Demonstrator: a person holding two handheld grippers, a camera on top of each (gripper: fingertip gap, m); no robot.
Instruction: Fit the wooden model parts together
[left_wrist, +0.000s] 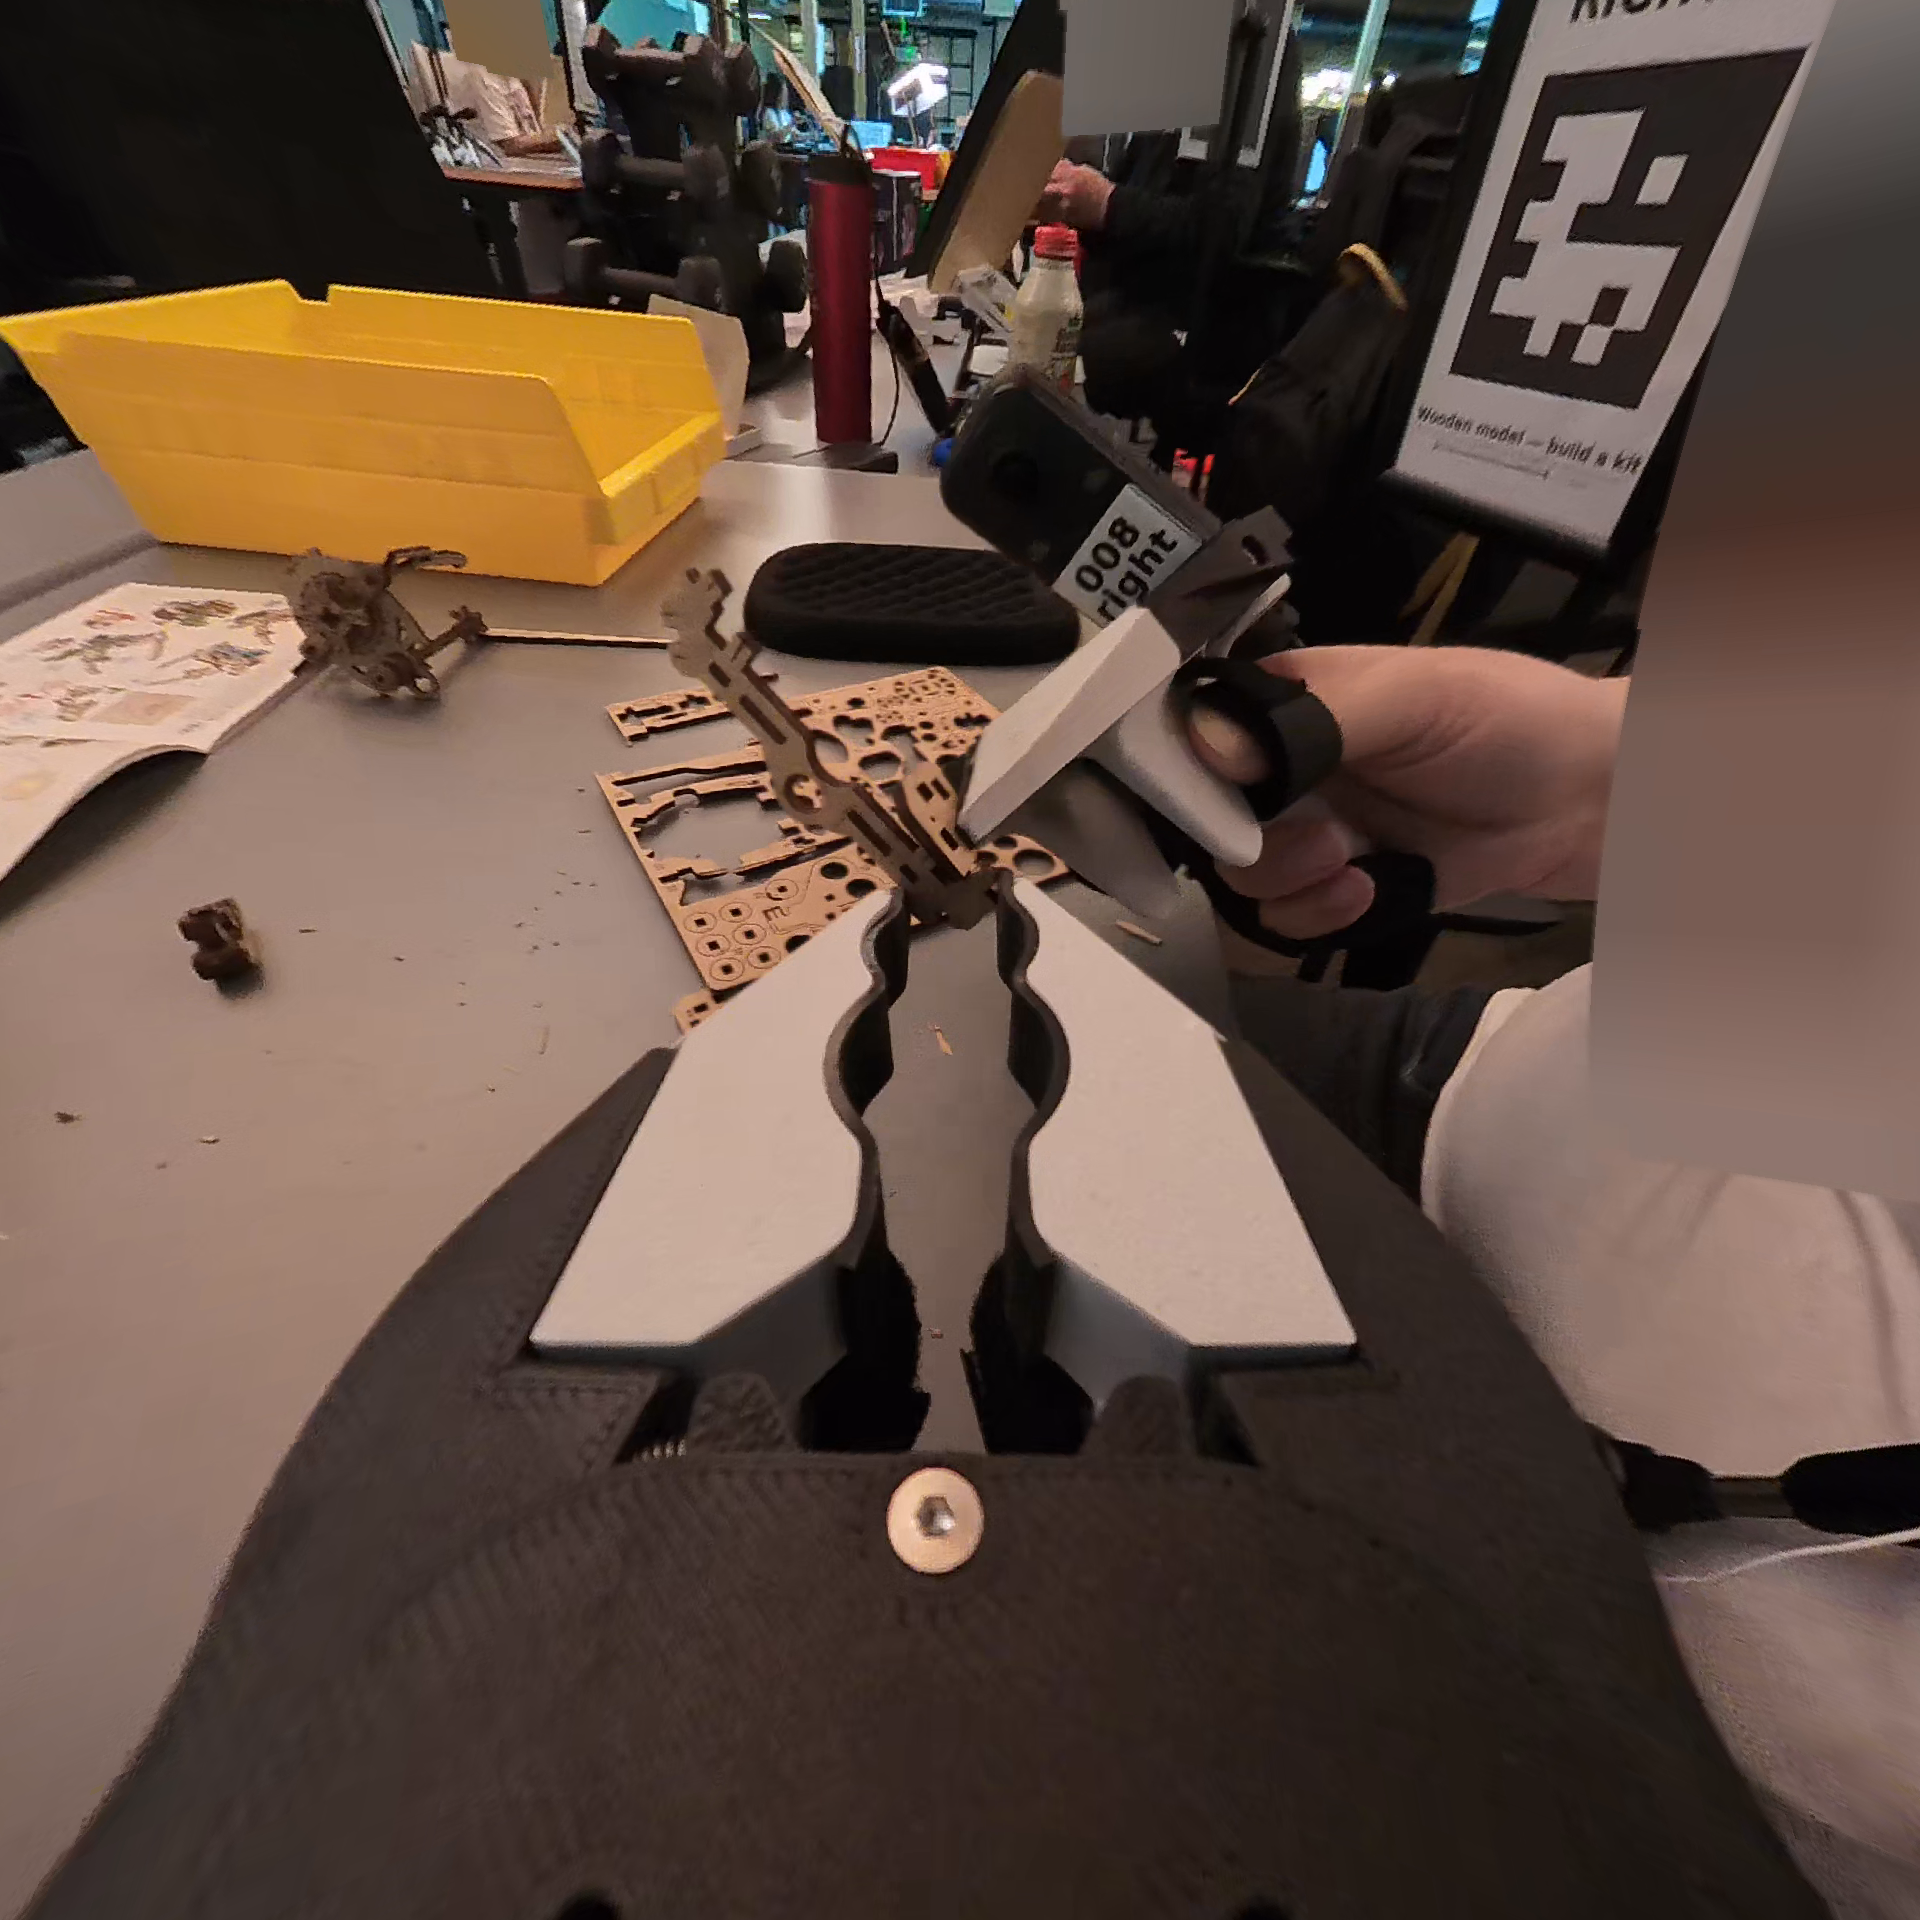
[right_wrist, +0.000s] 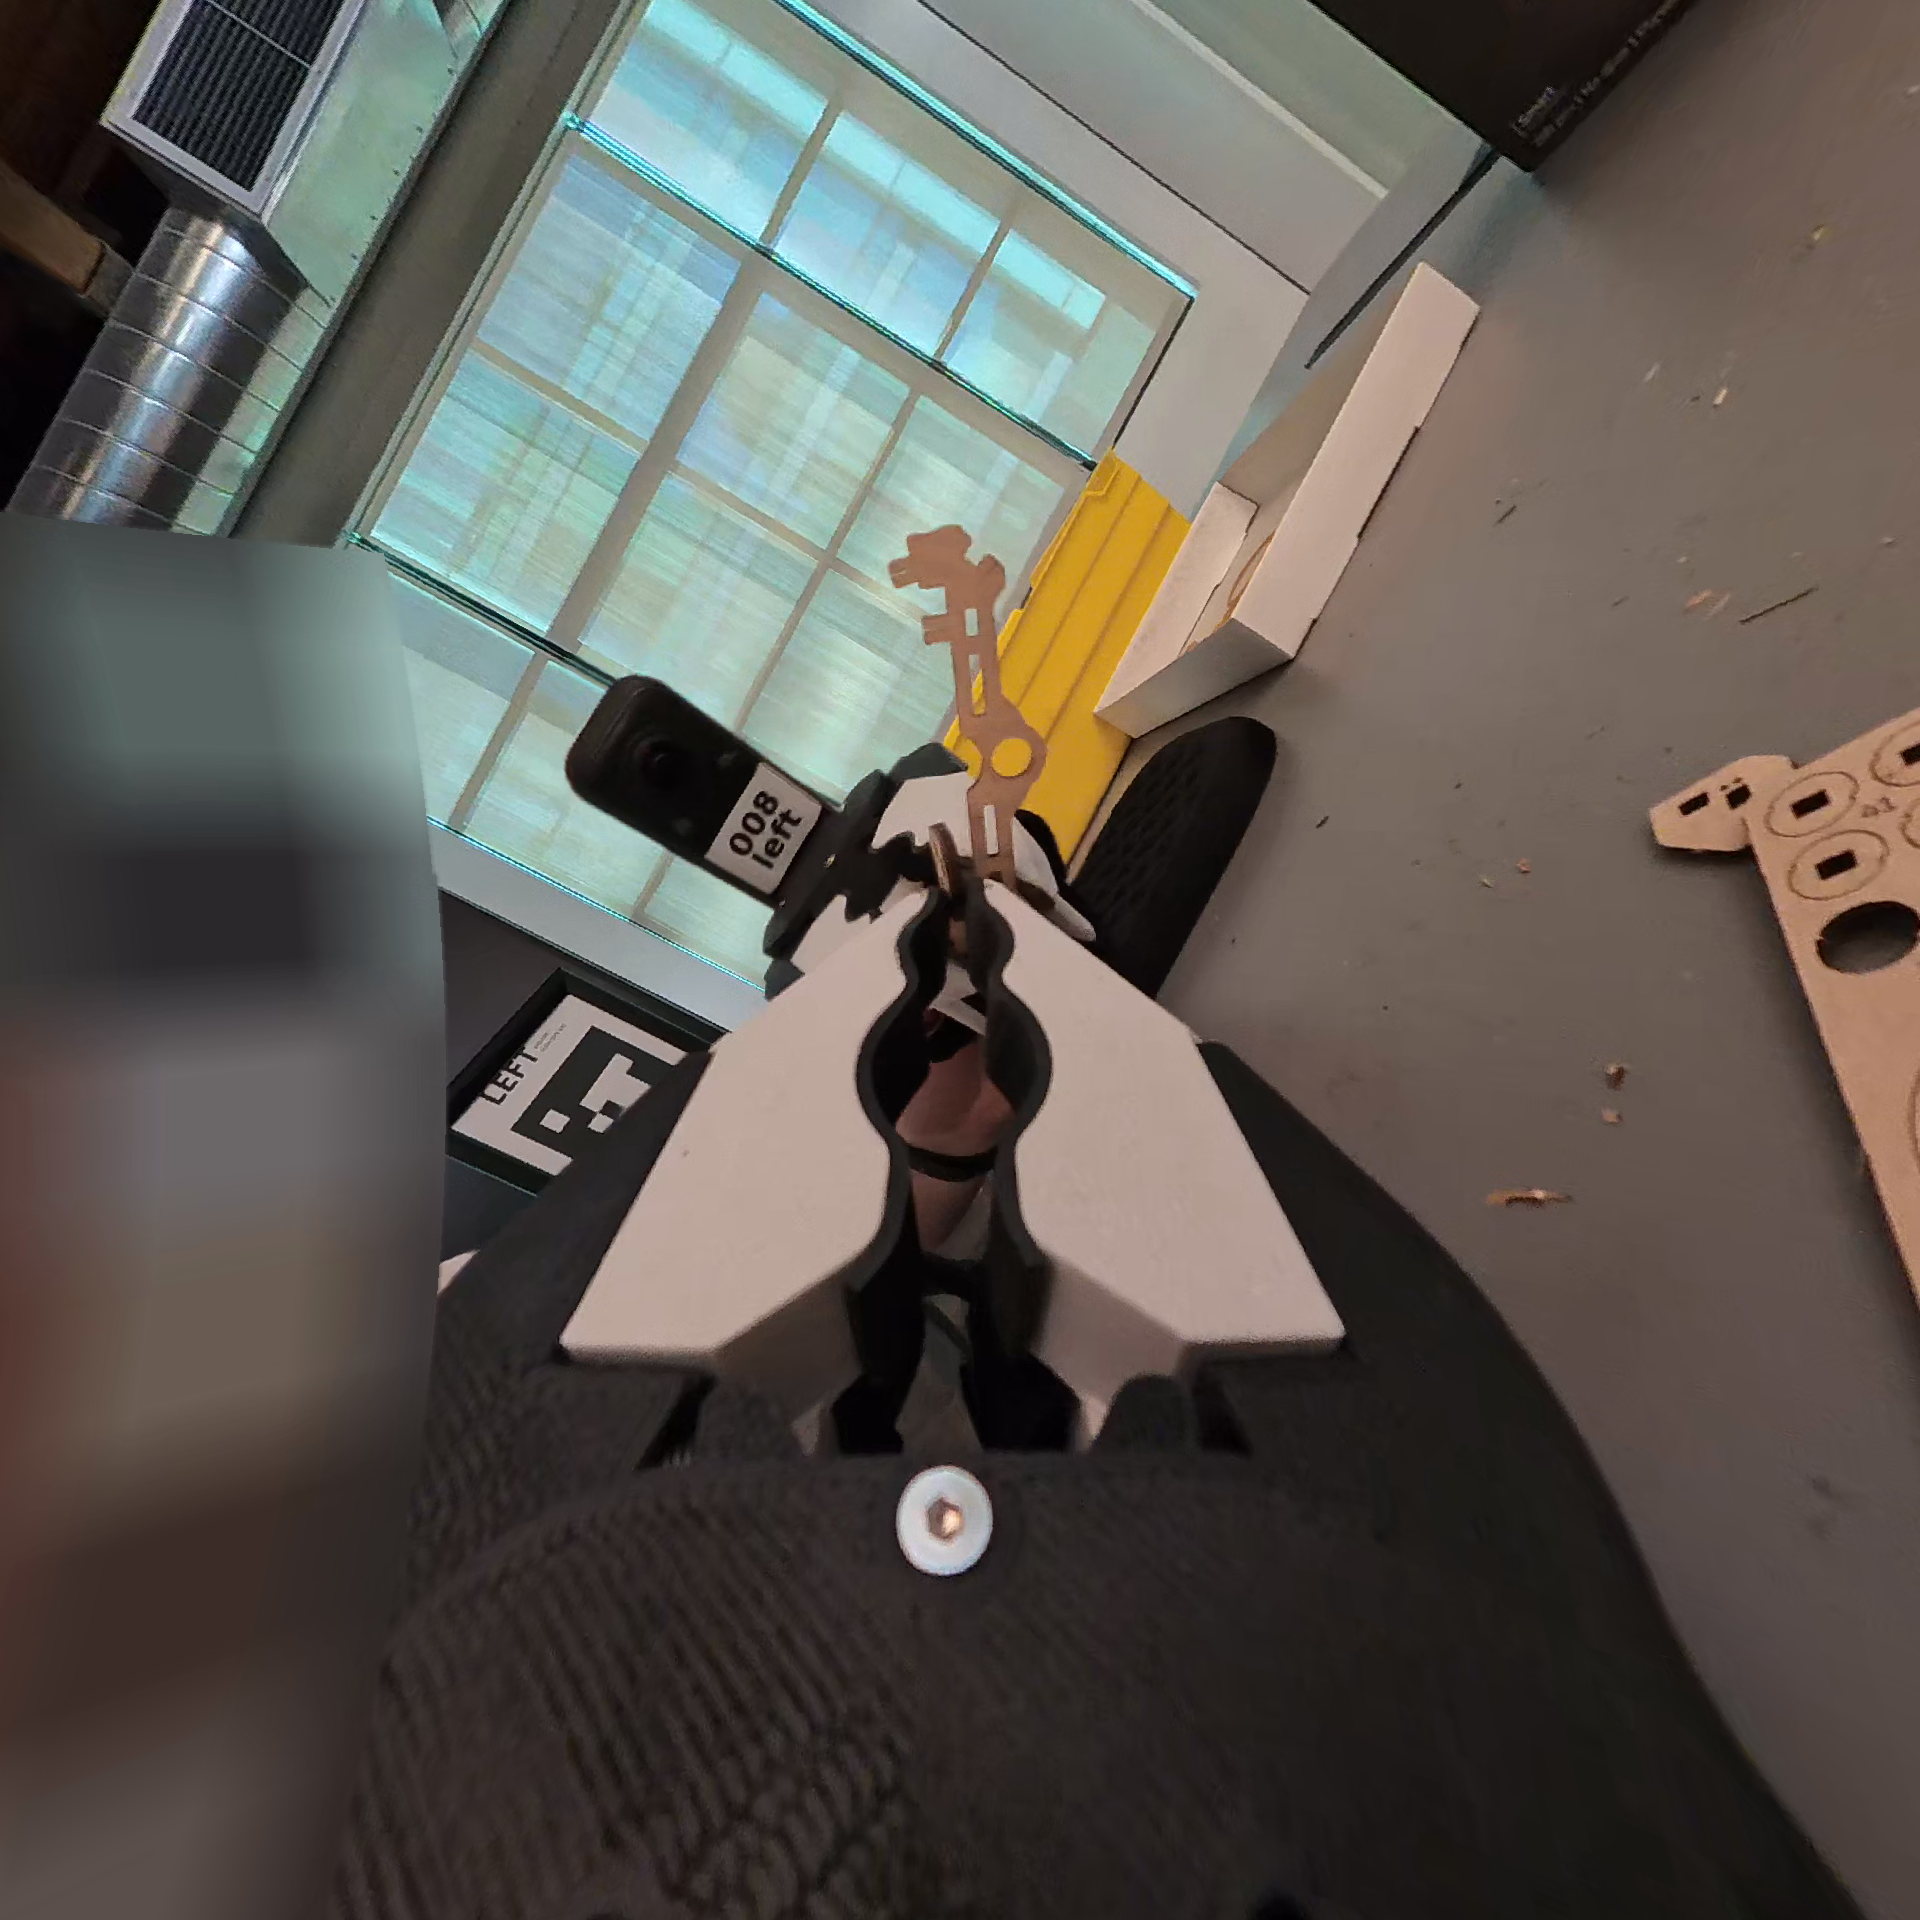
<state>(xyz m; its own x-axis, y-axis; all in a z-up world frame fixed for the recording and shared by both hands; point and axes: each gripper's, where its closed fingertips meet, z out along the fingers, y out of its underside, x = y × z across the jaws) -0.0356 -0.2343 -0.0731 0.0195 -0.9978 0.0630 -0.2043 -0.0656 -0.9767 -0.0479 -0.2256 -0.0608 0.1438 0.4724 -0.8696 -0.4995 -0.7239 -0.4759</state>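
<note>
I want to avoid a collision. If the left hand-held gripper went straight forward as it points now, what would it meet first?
Probably the right hand-held gripper, whose tip sits just beyond the wooden strip the left hand-held gripper pinches; depth is unclear.

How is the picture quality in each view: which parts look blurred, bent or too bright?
Left wrist view: sharp around the wooden piece at the left claw; straight lines bow toward the edges, and a smooth blur patch covers the right side. Right wrist view: the window glows pale and bright, the right claw is sharp, and a blur patch covers the left side.
</note>
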